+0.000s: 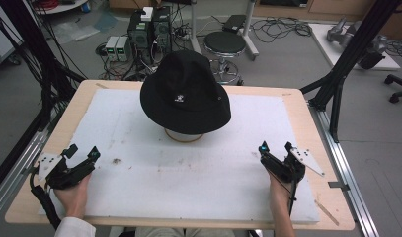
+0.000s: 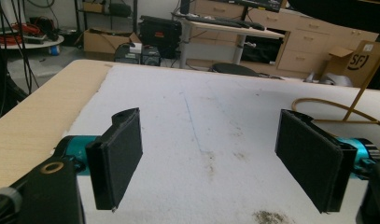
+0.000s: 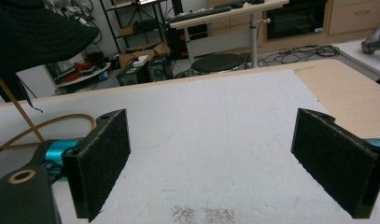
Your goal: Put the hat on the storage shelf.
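A black bucket hat (image 1: 185, 94) sits on a tan wire stand (image 1: 183, 137) at the centre rear of the white-padded table (image 1: 198, 168). The left hand-held gripper (image 1: 81, 154) and right hand-held gripper (image 1: 275, 147) rest near the front corners, well apart from the hat, jaws spread wide, nothing between them.

left hand-held gripper (image 1: 82, 151): held low near the worktop's front-left corner, jaws spread wide, nothing between | right hand-held gripper (image 1: 276, 146): held near the front-right corner, jaws spread wide, nothing between | forearms: brought in from the front edge
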